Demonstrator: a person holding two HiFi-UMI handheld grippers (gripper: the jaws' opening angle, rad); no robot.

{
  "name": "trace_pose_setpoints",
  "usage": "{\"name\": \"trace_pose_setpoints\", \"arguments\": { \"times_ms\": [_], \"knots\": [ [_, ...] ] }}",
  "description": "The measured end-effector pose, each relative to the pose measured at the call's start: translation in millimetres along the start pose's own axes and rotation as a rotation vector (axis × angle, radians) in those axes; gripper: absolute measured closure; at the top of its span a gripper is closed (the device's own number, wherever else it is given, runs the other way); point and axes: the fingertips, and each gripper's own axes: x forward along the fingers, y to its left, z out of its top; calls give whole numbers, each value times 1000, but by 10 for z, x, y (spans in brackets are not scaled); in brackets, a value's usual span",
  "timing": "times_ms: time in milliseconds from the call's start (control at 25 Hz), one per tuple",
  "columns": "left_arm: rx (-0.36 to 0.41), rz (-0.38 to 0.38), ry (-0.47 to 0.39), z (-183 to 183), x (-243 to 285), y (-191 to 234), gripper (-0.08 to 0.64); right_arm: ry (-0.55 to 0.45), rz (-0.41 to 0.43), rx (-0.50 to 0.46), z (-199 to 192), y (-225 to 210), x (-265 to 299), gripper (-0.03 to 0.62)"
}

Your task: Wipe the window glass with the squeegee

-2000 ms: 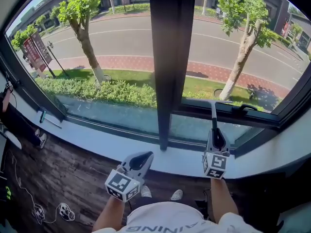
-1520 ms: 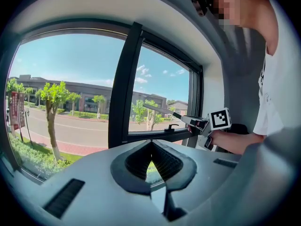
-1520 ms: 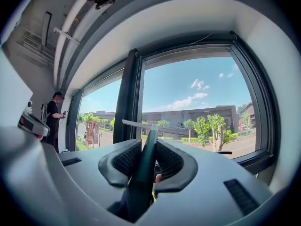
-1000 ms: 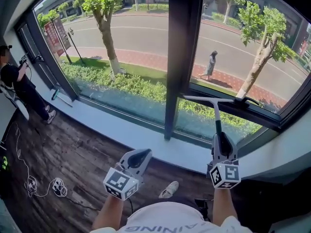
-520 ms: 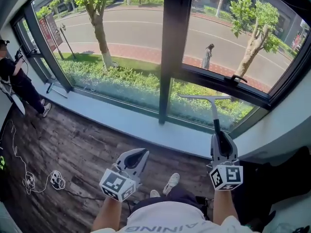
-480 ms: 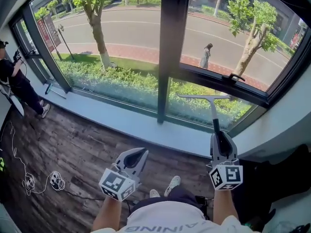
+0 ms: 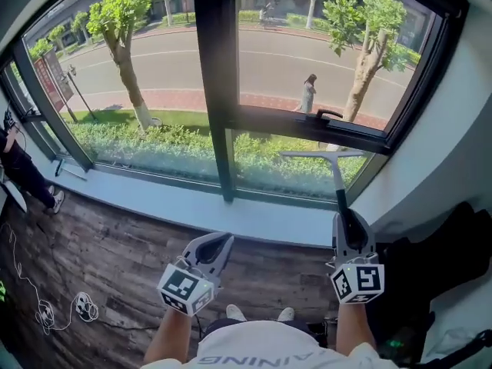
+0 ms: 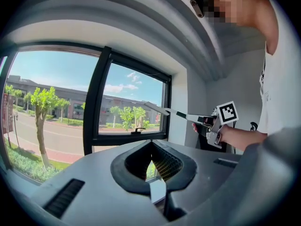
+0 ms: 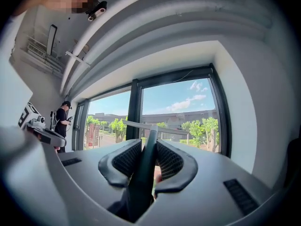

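The window glass (image 7: 307,52) fills most of my head view. It is split by a dark upright post (image 7: 214,91), and on the right by a crossbar (image 7: 307,129) with a small latch (image 7: 330,114). Below runs the pale sill (image 7: 254,221).

The squeegee (image 7: 337,183) is out in front of the small lower right pane, under the crossbar, with its blade (image 7: 319,154) lying roughly level. I cannot tell from any view whether the rubber edge meets the glass yet.

My right gripper (image 7: 344,220) is clamped on the dark handle, which runs straight out between the 2 jaws. My left gripper (image 7: 217,244) hangs low over the floor, its tips pressed together on nothing.

To do this stroke well, I would:
1. Lift the blade to the top of the pane I mean to clean.
2. Press its whole edge flat so neither end lifts.
3. Draw down in 1 steady pull, keeping the handle tilted off the glass.

The latch looks like the thing to steer around. The left gripper should keep well away.
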Motion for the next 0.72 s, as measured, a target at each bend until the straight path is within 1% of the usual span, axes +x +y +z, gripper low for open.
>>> {"name": "trace_pose_setpoints", "arguments": {
  "times_ms": [160, 320, 480, 720],
  "knots": [
    [44, -46, 3, 145, 314, -488, 544, -14, -44, 22, 96, -566, -262, 494],
    [67, -49, 4, 231, 432, -807, 543, -32, -48, 43, 122, -863, -437, 494],
    [83, -50, -4, 207, 426, -929, 543, -56, -48, 47, 118, -910, -546, 494],
    [44, -49, -10, 155, 416, -831, 544, -61, -23, 25, 139, -805, -461, 494]
  ]
}}
